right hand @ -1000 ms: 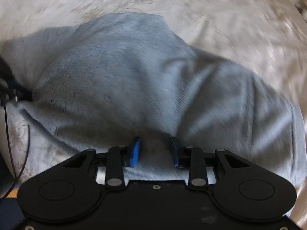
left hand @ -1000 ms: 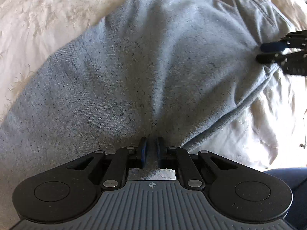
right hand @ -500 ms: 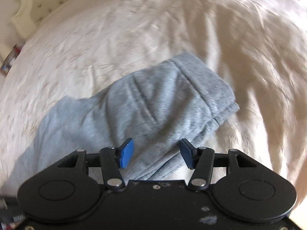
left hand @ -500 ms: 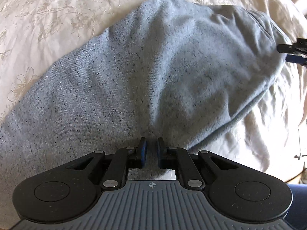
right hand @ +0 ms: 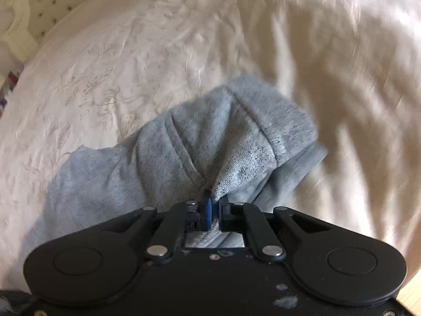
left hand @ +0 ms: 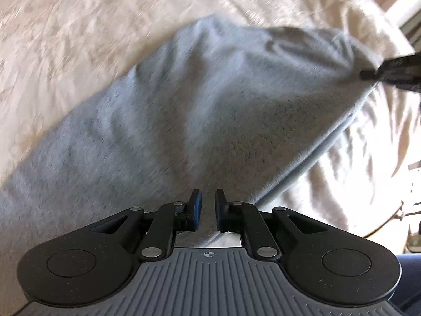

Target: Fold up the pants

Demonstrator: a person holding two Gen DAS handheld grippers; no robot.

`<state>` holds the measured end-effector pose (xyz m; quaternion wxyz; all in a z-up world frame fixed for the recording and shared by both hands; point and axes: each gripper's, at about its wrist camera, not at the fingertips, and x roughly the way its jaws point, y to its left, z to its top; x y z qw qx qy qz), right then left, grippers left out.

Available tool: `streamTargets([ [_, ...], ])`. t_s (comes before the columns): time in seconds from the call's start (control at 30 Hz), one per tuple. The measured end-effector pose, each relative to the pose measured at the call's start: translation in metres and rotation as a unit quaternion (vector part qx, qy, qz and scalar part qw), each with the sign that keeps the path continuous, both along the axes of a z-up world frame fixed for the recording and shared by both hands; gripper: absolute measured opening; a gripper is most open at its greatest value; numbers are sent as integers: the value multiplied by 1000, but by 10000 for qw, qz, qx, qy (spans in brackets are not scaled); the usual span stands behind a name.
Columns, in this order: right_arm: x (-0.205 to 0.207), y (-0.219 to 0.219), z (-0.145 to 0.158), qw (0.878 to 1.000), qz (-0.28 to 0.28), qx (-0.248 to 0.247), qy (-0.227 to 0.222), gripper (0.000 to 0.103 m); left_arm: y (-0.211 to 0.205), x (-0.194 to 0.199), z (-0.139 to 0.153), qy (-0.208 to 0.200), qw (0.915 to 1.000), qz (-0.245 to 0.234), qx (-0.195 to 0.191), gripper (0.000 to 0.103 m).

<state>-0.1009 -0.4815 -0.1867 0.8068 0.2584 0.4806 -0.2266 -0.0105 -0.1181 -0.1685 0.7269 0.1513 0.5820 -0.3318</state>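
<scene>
Grey knit pants (left hand: 210, 105) lie across a cream bedspread (left hand: 79, 26). My left gripper (left hand: 206, 205) is shut on the near edge of the cloth, which runs up between its blue pads. At the far right of this view my right gripper (left hand: 368, 73) pinches the pants' other end, so the fabric hangs stretched between the two. In the right wrist view, my right gripper (right hand: 214, 205) is closing tight on a bunched fold of the pants (right hand: 184, 158), pads pressing the cloth. The banded end (right hand: 284, 131) lies just beyond.
The cream bedspread (right hand: 131, 52) spreads wrinkled all around the pants. A tufted headboard (right hand: 39, 0) stands at the top left. A dark blue clothed leg (left hand: 410, 263) and a thin cable (left hand: 389, 221) show at the bed's right edge. Wooden floor (right hand: 413, 297) shows bottom right.
My right gripper swung from the middle of the pants to the banded end, opened wide, then shut on a fold there. The left gripper kept its grip and lifted slightly.
</scene>
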Motion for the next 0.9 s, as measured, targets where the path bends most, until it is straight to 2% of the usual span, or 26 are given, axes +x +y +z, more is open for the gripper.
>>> streamTargets([
  [0.1, 0, -10, -17, 9998, -23, 80, 200, 5, -8, 1, -11, 134, 9999, 35, 65, 11],
  [0.2, 7, -2, -23, 9994, 143, -18, 305, 6, -14, -3, -38, 261, 9977, -82, 621, 11],
  [0.23, 9, -1, -23, 9994, 152, -25, 321, 6, -14, -5, -43, 288, 9971, -161, 689, 11],
  [0.33, 10, 6, -23, 9989, 221, -132, 392, 12, -11, -4, -35, 276, 9977, -131, 600, 11],
  [0.43, 6, 14, -13, 9987, 325, -262, 293, 23, 5, -1, -19, 78, 9985, 318, 436, 11],
  [0.53, -3, 28, 6, 9965, 553, -624, 117, 39, 30, 4, -6, -218, 9946, 952, 364, 11],
  [0.6, -6, 44, 19, 9922, 828, -924, -130, 63, 47, 5, 3, -455, 9892, 1353, 328, 11],
  [0.63, -6, 53, 26, 9887, 1009, -1063, -326, 65, 56, 6, 8, -592, 9860, 1524, 320, 11],
  [0.73, -5, 88, 45, 9690, 1602, -1608, -978, 74, 78, 6, 20, -954, 9744, 1987, 441, 11],
  [0.83, 6, 121, 62, 9470, 2154, -1735, -1633, 102, 104, 8, 32, -1256, 9624, 2348, 539, 12],
  [0.9, 18, 141, 69, 9377, 2504, -1597, -1800, 103, 118, 9, 36, -1298, 9576, 2502, 600, 12],
])
